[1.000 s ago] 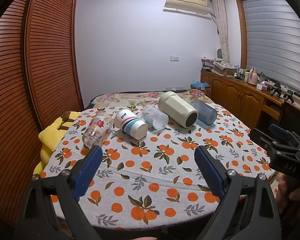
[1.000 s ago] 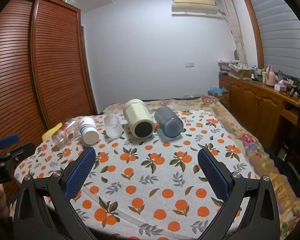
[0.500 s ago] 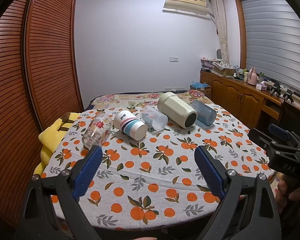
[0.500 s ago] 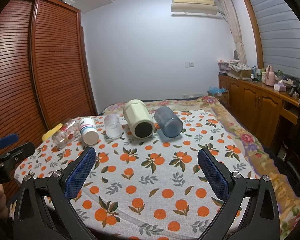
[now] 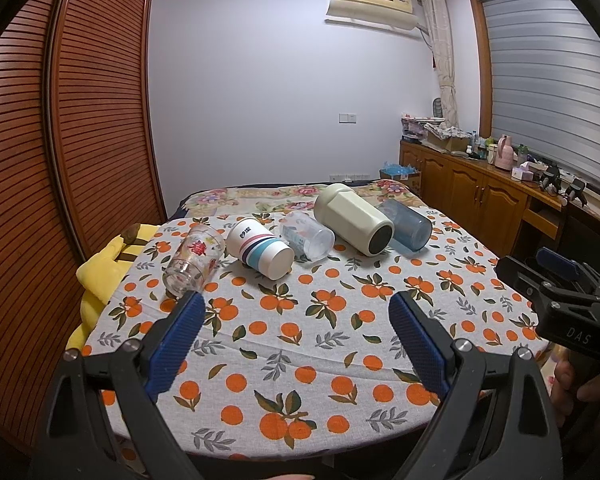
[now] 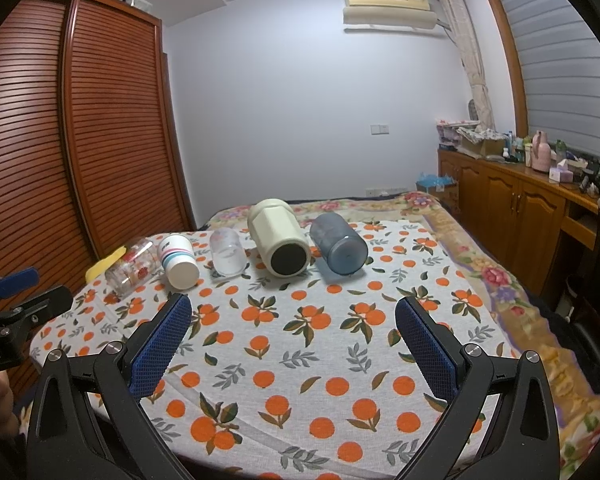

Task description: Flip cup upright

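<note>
Lying on sides in row across frame centre, on orange-print table (image 5: 300,332): floral glass cup (image 5: 194,260), striped white cup (image 5: 260,248), clear plastic cup (image 5: 306,235), cream cup (image 5: 354,218), blue tumbler (image 5: 406,224). None upright. Neighbouring cups close or touching. Left tool (image 5: 294,314) released, blue pads spread wide, low in frame, short of cups. Right tool (image 6: 294,316) likewise released, holding nothing. Yellow cloth (image 5: 100,268) at table's left edge.

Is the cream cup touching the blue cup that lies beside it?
Cannot tell. In the left wrist view the cream cup overlaps the blue cup; the right wrist view hints at a narrow gap, not plainly.
</note>
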Tool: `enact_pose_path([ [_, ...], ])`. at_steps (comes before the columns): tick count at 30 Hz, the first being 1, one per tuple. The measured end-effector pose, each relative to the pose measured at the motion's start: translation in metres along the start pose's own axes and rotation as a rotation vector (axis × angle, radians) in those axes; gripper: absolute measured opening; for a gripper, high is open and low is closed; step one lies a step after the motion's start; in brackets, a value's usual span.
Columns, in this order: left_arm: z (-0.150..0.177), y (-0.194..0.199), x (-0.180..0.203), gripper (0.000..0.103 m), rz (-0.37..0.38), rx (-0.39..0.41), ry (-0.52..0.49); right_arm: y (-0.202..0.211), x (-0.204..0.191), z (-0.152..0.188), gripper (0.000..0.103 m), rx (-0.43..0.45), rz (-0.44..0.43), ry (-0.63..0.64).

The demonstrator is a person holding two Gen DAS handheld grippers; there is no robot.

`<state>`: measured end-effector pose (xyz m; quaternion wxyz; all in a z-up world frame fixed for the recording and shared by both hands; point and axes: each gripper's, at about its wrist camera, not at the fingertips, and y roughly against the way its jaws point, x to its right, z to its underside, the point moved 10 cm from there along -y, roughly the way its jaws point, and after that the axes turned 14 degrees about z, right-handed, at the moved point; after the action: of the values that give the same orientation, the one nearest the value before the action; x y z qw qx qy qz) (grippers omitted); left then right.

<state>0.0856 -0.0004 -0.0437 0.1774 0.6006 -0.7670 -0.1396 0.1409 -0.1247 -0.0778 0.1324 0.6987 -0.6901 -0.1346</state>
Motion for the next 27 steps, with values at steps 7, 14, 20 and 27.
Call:
enact_pose_path([
  [7,0.0000,0.0000,0.0001,0.094,0.000,-0.001,0.000,0.0004,0.0001,-0.0004,0.103,0.000,0.000,0.000],
  [14,-0.0001,0.0000,0.0001,0.094,0.000,0.000,0.000,0.0009,0.0001,-0.0005,0.103,0.000,0.000,0.000],
  [20,0.0001,0.0008,0.0003,0.094,0.001,0.001,0.000,0.0022,0.0002,-0.0002,0.103,-0.001,0.000,-0.001],
  [27,0.0000,0.0003,0.0002,0.094,0.000,0.000,0.000,0.0021,0.0003,0.0002,0.103,-0.001,0.000,-0.001],
])
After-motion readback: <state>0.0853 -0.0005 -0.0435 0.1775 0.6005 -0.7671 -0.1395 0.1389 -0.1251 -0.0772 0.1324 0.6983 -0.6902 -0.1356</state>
